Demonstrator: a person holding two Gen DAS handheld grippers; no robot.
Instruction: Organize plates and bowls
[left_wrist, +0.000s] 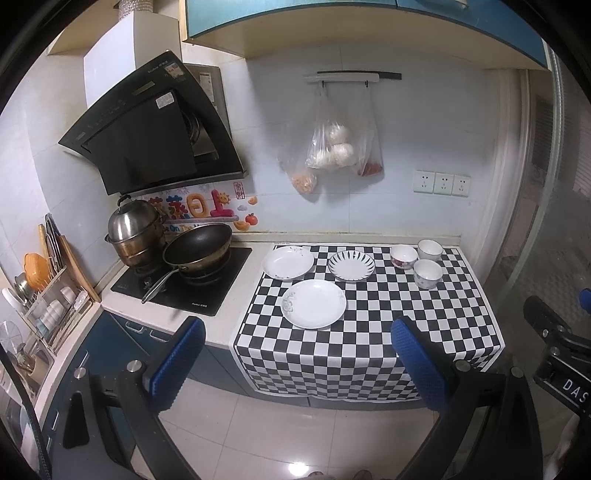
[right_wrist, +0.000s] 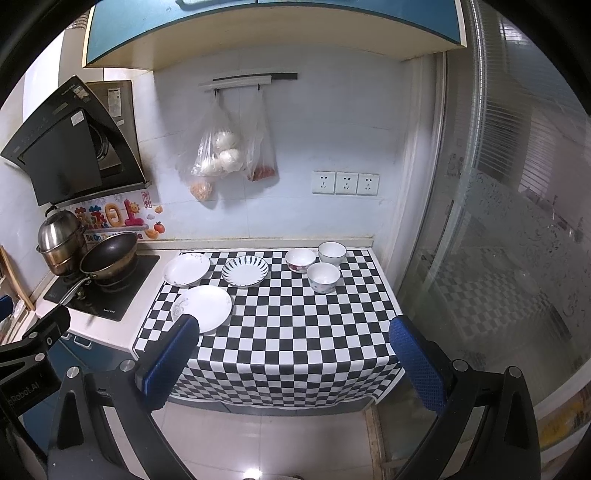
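Note:
Three plates lie on the checkered cloth (left_wrist: 406, 317): a near white plate (left_wrist: 314, 303) (right_wrist: 202, 303), a far-left white plate (left_wrist: 288, 262) (right_wrist: 186, 269), and a striped plate (left_wrist: 351, 265) (right_wrist: 245, 271). Three bowls stand at the far right: a flowered bowl (left_wrist: 403, 256) (right_wrist: 300, 259), a white bowl (left_wrist: 430, 249) (right_wrist: 332, 253), and a nearer bowl (left_wrist: 427, 273) (right_wrist: 323, 277). My left gripper (left_wrist: 299, 332) is open and empty, back from the counter. My right gripper (right_wrist: 291, 334) is open and empty, also held back.
A stove (left_wrist: 184, 280) with a wok (left_wrist: 197, 247) and a steel pot (left_wrist: 135, 230) sits left of the cloth. A dish rack (left_wrist: 48, 295) stands at the far left. Bags (left_wrist: 332, 147) hang on the wall. A glass door (right_wrist: 498, 240) closes the right side.

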